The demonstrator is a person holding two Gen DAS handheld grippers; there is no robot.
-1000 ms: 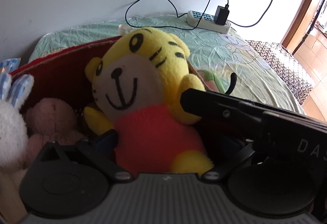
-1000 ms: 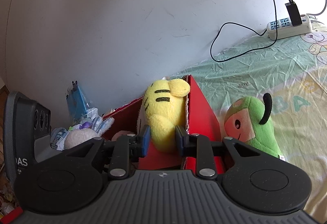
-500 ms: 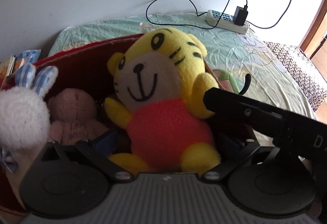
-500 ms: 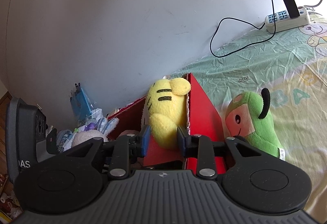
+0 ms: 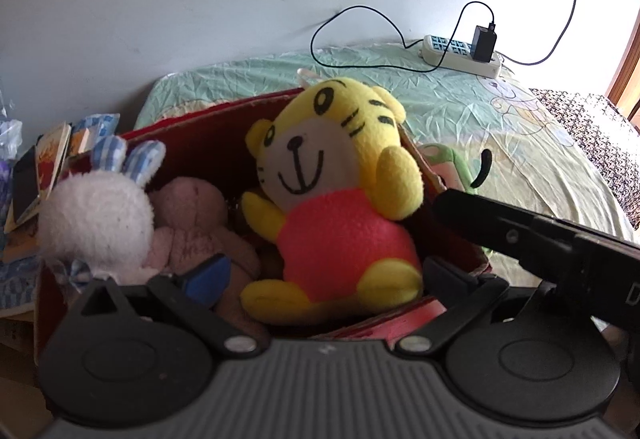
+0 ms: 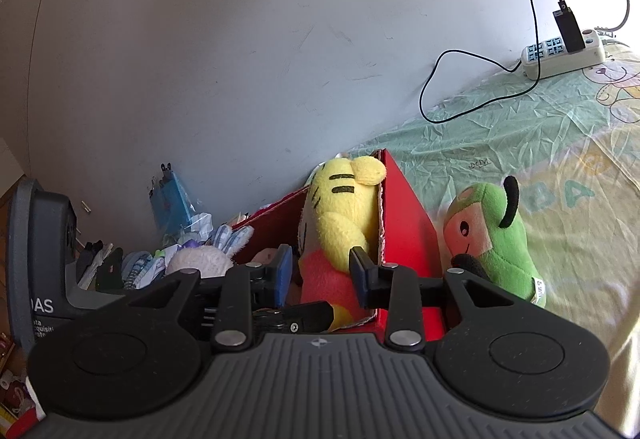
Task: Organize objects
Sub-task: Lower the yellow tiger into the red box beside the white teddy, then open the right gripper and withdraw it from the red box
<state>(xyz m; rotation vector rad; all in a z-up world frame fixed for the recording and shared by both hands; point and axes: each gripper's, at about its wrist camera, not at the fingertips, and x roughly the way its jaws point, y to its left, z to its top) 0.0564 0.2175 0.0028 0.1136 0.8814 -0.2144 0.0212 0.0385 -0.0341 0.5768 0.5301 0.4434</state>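
Nearest in the right wrist view, right hand-held gripper (image 6: 320,275), jaws parted a little and just now widening, blue pads either side of the yellow tiger toy (image 6: 340,223) with gaps showing, not pressing it. In the left wrist view, left hand-held gripper (image 5: 320,279) spread wide around nothing, its right fingertip partly lost behind the other tool's black finger. Tiger propped upright inside the red box (image 5: 192,135), against the right wall, lower legs blurred. Beside it a pink plush (image 5: 192,207), face not visible, and a white rabbit (image 5: 96,215) with checked ears. Beyond the box wall, a green plush (image 6: 492,239) lying on the bed (image 6: 540,127), mostly hidden from the left camera. Farthest, a power strip (image 5: 460,53) by the wall.
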